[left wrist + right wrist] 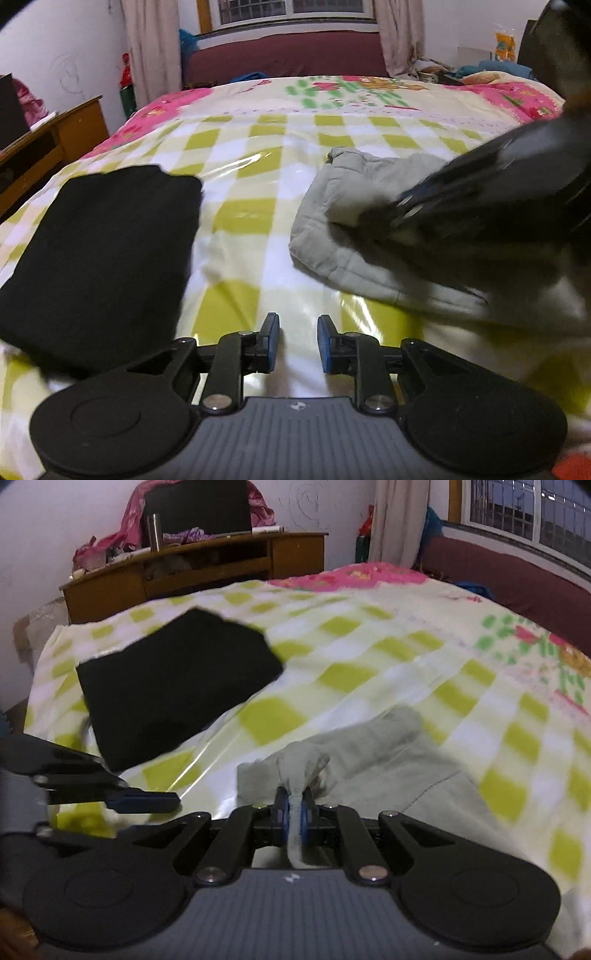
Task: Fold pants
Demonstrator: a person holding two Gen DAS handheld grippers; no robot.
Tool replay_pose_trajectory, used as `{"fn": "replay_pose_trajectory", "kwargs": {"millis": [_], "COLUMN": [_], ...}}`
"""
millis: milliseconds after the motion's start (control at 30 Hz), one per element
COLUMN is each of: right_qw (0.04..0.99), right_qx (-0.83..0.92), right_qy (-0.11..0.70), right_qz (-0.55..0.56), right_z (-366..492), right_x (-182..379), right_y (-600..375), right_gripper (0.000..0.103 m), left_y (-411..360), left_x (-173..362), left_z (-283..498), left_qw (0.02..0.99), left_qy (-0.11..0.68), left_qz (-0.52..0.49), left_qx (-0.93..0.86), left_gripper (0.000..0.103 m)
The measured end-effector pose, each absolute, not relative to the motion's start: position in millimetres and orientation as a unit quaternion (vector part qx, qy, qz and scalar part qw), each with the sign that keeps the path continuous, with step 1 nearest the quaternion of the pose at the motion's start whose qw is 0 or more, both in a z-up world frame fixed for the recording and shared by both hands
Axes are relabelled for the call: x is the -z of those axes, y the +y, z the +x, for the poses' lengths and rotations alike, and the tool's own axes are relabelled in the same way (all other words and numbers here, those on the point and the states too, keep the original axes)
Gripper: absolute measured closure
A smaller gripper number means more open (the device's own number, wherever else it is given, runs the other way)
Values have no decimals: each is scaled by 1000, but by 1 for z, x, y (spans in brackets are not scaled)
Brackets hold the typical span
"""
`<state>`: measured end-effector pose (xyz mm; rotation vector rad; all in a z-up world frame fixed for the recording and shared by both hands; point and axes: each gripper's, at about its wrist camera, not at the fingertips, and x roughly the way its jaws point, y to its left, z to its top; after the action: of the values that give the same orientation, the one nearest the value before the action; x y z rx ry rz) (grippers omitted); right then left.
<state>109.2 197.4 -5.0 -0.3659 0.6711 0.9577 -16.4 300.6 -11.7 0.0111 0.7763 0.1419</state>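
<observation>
Two garments lie on the bed (pixel 258 229), whose checked cover shines under clear plastic: folded black cloth (pixel 99 251) and grey pants (pixel 388 753). Right claw (pixel 294 808) pinches the pants' edge; left claw (pixel 294 343) stands narrowly parted, empty. Beyond, a wooden desk (pixel 207 568) and window (pixel 291 9).

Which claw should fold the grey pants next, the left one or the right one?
Probably the right. The right claw is already shut on a pinch of the grey pants, so it can carry that edge over. The left claw is open and holds nothing, over the checked bedspread beside the folded black garment.
</observation>
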Motion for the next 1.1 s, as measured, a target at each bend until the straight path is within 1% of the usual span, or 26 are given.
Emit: {"fn": "replay_pose_trajectory", "kwargs": {"millis": [100,200,333,433,500,567,667,767,867,933,1000,1100], "right_qw": [828,849,844,820,809,803,804,825,852,871,886,910], "right_qx": [-439,-423,-438,-454,-463,-472,-482,-453,-394,-337,-278,-181], "right_qy": [318,296,280,286,301,306,291,293,308,323,347,363], "right_qz": [-142,-112,-135,-199,-200,-197,-192,-169,-153,-149,-127,-88], "right_z": [110,114,108,95,91,87,77,78,90,102,118,145], "right_x": [5,-8,-9,9,16,12,-3,-16,-20,-19,-17,-22], "right_y": [200,197,209,222,218,207,180,142,98,66,26,-35], "right_gripper": [96,96,95,80,59,51,48,47,47,47,47,46], "left_y": [304,307,310,311,311,311,309,302,286,270,258,244], "left_x": [10,10,12,15,14,10,-2,-24,-40,-37,-23,17], "left_z": [-32,-40,-41,-42,-46,-50,-54,-52,-35,-14,10,42], "left_qw": [925,927,929,928,928,929,933,946,960,961,955,922], "left_qy": [373,367,362,364,363,361,350,313,277,275,297,387], "left_qz": [-7,-25,-39,-44,-45,-42,-33,-25,-22,-9,-2,20], "left_qx": [-73,-73,-70,-71,-72,-73,-79,-74,-42,-20,-3,3], "left_gripper": [61,60,60,59,58,58,57,57,50,48,48,47]}}
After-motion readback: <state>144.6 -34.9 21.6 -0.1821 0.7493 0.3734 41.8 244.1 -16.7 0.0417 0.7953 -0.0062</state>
